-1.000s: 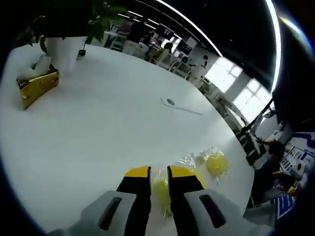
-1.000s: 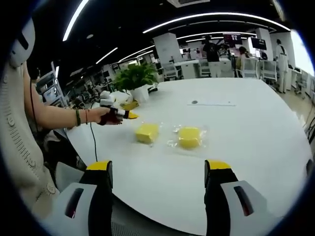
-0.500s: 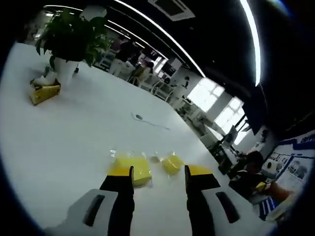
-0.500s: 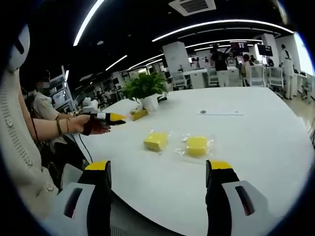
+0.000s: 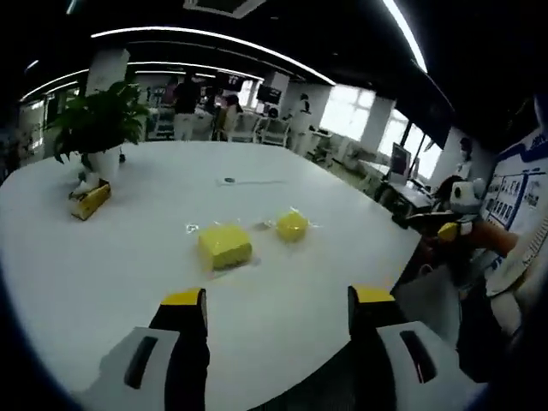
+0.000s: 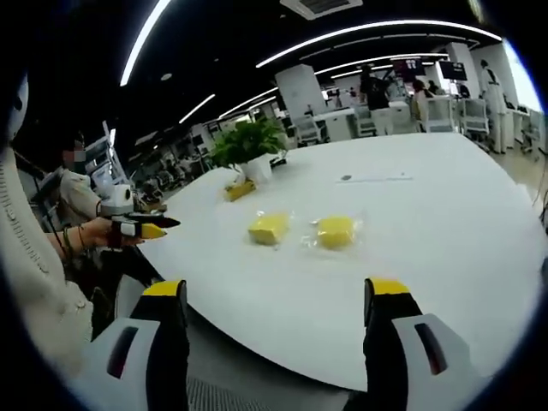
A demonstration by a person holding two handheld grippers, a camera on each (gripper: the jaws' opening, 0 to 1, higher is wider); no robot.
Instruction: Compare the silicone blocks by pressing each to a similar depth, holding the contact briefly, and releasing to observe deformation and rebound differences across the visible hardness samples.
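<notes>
blocks (image 5: pixel 225 246) (image 5: pixel 292 225) untouched | left gripper (image 6: pixel 145 229) visible beside table (image 6: pixel 445 214)

Bright ceiling strips; edges warped, perhaps slightly soft.

Left tongs (image 5: pixel 278 301) spread wide, nothing betw. jaws, above near edge of white bench (image 5: pixel 120 257). Ahead: square yellow silicone block (image 5: pixel 225 246), rounder yellow block (image 5: pixel 292 225) just beside, both in clear wrap. Potted plant (image 5: pixel 96 128) and yellow box (image 5: pixel 89 200) far left.
</notes>
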